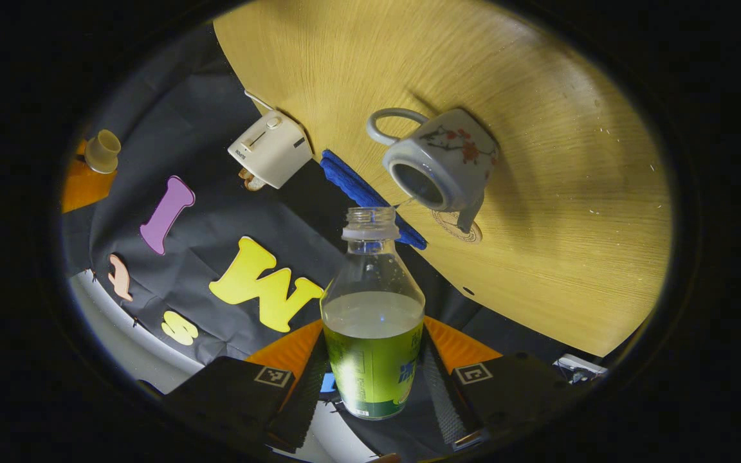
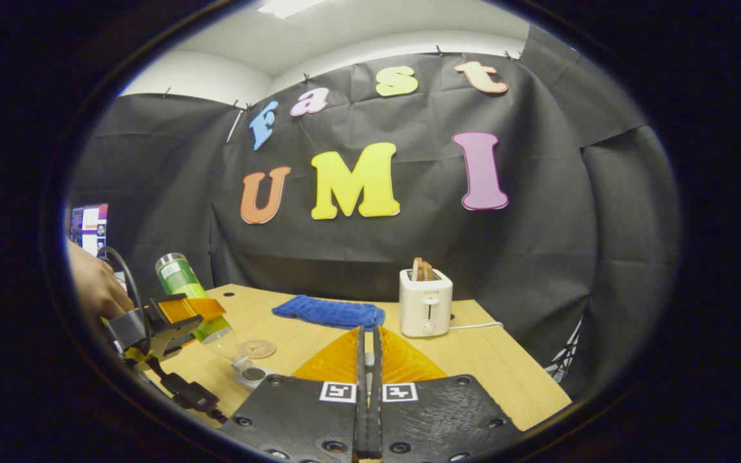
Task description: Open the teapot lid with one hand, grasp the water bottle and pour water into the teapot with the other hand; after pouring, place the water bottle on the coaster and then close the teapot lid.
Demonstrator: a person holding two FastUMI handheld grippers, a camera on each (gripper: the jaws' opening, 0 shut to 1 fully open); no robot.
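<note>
I am holding the bottle point(image 1: 374, 321) in the left hand-held gripper point(image 1: 374, 386), with both fingers pressing on its labelled lower body. The cap is off and the bottle is tipped, its neck pointing at the open mouth of the teapot point(image 1: 441, 164) on the worktop point(image 1: 570, 193). A thin stream appears to be running from the neck into the pot, so I judge the pour to be under way. The bottle is still roughly half full.

In the right gripper view, the right hand-held gripper point(image 2: 368, 360) is pressed together. I cannot tell whether the lid is pinched between its fingers; nothing visible protrudes. The pot opening is uncovered, so the lid-opening step is done.

The coaster point(image 1: 457, 226) is lying on the worktop just beside the pot, with its top bare. A blue cloth point(image 2: 329, 312) and a toaster point(image 2: 425, 302) are standing further back.

Remaining, as I judge it: finishing the pour, righting the bottle, setting it on the coaster, then closing the lid
</note>
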